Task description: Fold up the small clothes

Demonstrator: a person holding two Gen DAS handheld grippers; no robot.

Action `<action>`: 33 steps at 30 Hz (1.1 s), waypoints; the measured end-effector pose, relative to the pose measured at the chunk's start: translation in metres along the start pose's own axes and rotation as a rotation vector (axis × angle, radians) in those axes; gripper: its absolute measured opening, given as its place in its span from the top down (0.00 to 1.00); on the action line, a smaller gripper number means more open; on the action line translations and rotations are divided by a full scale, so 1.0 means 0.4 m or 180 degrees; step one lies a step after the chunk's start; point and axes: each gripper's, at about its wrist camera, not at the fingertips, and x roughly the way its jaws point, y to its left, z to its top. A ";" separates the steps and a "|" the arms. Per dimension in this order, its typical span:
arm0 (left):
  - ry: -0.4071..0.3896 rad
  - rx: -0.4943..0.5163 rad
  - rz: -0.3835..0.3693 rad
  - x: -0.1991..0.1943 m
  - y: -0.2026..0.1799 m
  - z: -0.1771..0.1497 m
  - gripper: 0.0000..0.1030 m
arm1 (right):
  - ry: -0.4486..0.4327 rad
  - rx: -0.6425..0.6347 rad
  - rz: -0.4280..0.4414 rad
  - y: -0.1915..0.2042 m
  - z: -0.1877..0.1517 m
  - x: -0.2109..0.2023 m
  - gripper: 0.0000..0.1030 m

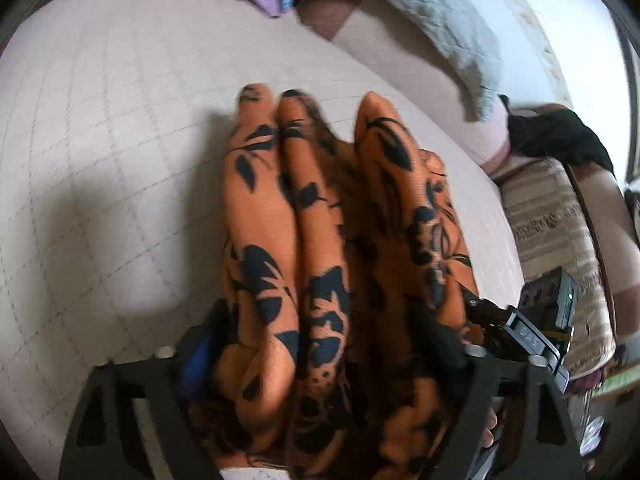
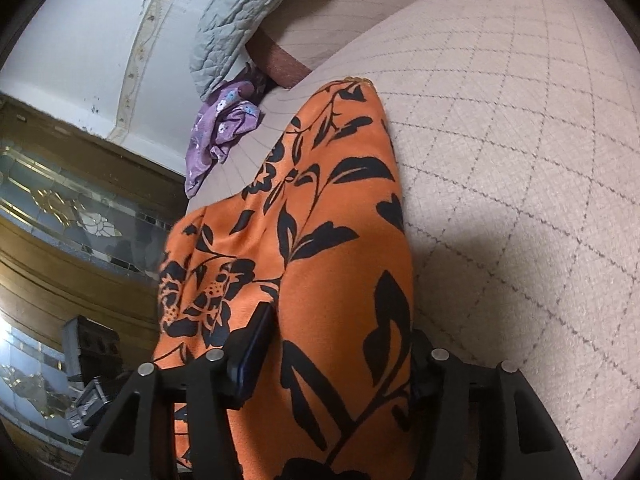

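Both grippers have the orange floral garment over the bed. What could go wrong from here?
1. The orange garment hangs in bunched ridges through the left hand-held gripper; set down like this, it would likely crease.
2. In the right hand-held gripper, the cloth sits between wide jaws and may slip out.
3. The purple garment lies close and could get dragged along.

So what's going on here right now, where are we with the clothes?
A person is working an orange garment with black leaf print on a quilted beige bed cover, a gripper in each hand. The cloth lies bunched in folds between the fingers of the left gripper and runs through the right gripper; whether either is pinching it is hard to tell. A crumpled purple floral garment waits further back, beside a grey quilted blanket.
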 end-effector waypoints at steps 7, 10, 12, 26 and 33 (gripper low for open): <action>-0.0253 0.0490 0.0170 -0.004 -0.070 -0.008 0.68 | -0.0231 -0.0309 -0.0101 0.045 -0.012 -0.028 0.56; -0.0341 0.0634 0.0218 -0.017 -0.089 -0.016 0.71 | -0.0316 -0.0403 -0.0058 0.067 -0.008 -0.049 0.58; -0.0373 0.0664 0.0188 -0.024 -0.103 -0.015 0.72 | -0.0384 -0.0488 -0.0051 0.081 -0.006 -0.064 0.58; -0.0510 0.1064 0.0335 -0.018 -0.279 -0.049 0.72 | -0.0771 -0.0641 -0.0057 0.056 0.014 -0.225 0.59; -0.0446 0.1184 0.0519 -0.008 -0.315 -0.066 0.72 | -0.0738 -0.0580 -0.0119 0.011 0.011 -0.256 0.59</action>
